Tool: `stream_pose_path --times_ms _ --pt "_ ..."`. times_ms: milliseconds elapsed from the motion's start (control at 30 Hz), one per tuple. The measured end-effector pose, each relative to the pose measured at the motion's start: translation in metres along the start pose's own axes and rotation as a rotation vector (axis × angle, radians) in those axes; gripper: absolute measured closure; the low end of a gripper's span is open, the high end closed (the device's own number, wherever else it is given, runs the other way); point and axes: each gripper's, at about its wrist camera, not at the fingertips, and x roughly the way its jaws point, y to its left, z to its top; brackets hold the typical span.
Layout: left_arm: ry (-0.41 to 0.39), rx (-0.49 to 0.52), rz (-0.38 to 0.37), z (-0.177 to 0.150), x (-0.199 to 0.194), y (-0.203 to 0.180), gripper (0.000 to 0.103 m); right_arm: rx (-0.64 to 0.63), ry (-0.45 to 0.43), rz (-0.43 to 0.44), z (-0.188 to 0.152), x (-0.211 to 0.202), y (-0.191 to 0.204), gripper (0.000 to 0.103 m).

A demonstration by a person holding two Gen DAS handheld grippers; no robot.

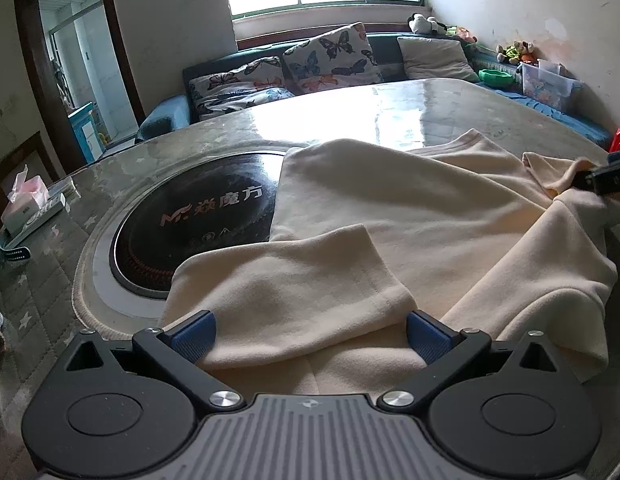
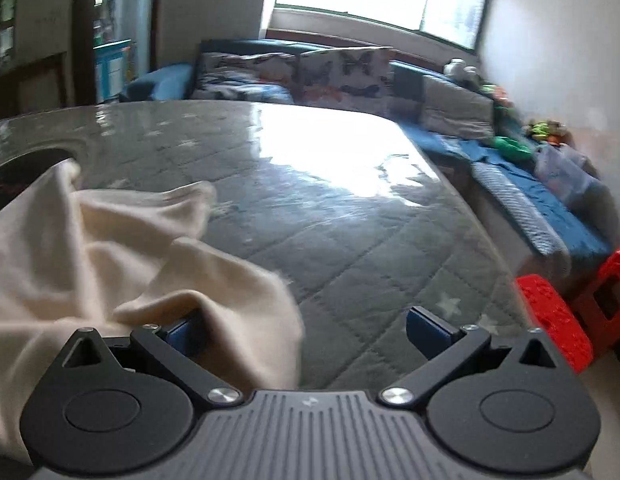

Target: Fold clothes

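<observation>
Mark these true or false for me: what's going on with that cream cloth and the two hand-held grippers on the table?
1. The cream fleece garment partly covers the round black cooktop. True.
2. The left hand-held gripper is clamped shut. False: its jaws stand wide, cloth lying between them.
3. The right hand-held gripper stands open. True.
4. The quilted grey table cover is wholly covered by cloth. False: much lies bare.

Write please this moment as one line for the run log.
task: fold clothes | left tool: open over folded sleeve | right tool: open at edge of cream garment | table: garment partly folded
</observation>
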Motion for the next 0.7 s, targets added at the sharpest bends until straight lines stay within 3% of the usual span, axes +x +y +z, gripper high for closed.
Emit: stream_pose_path --times_ms 167,400,633,700 --pt "0.003 -0.006 -0.005 0.001 0.001 0.002 0.000 0.077 -0.055 -0.175 0.003 -0.008 -0.032 0.000" --pt "-0.009 -0.023 0.002 0.004 -0.005 0.004 0.000 0.204 -0.045 -0.274 -0.011 -0.023 -0.094 0.000" --pt "-0.046 -0.014 -0.003 0.013 -0.013 0.002 0.002 0.200 -0.032 -0.139 -0.020 -0.022 -0.084 0.000" --pt "-0.048 -0.003 -0.020 0.013 -0.013 0.001 0.009 0.176 -0.006 -0.113 -0.022 -0.014 -0.075 0.000"
